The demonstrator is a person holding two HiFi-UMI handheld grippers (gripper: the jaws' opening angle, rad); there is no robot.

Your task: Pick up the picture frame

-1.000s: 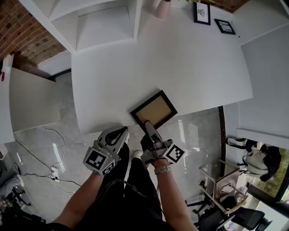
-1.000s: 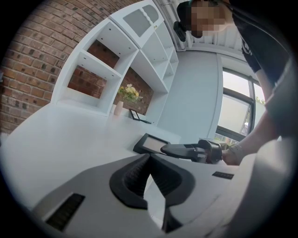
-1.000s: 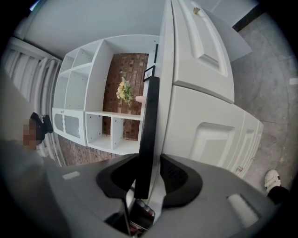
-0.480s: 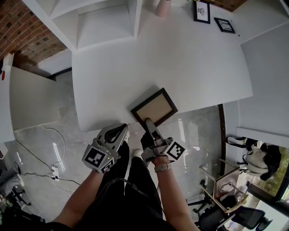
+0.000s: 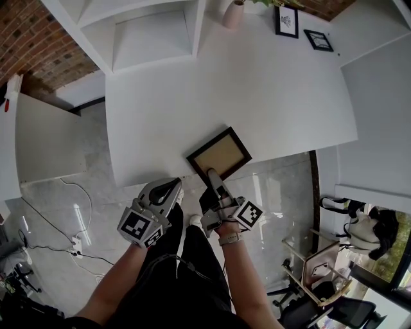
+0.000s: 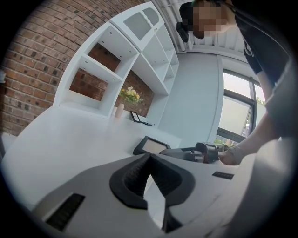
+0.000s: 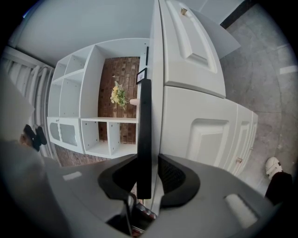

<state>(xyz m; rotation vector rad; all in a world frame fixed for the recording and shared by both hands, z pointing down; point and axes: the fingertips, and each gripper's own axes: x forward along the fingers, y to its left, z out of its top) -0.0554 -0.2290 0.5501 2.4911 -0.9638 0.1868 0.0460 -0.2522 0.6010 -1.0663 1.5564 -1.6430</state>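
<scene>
Overhanging picture frame point(image 5: 219, 154) inside hand-held gripper point(image 5: 210, 174)

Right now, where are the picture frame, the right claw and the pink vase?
picture frame point(image 5: 221, 153): head view, on its tan middle panel.
right claw point(image 5: 210, 173): head view, at its tips, on the frame's near edge.
pink vase point(image 5: 232, 14): head view, on its body.
</scene>
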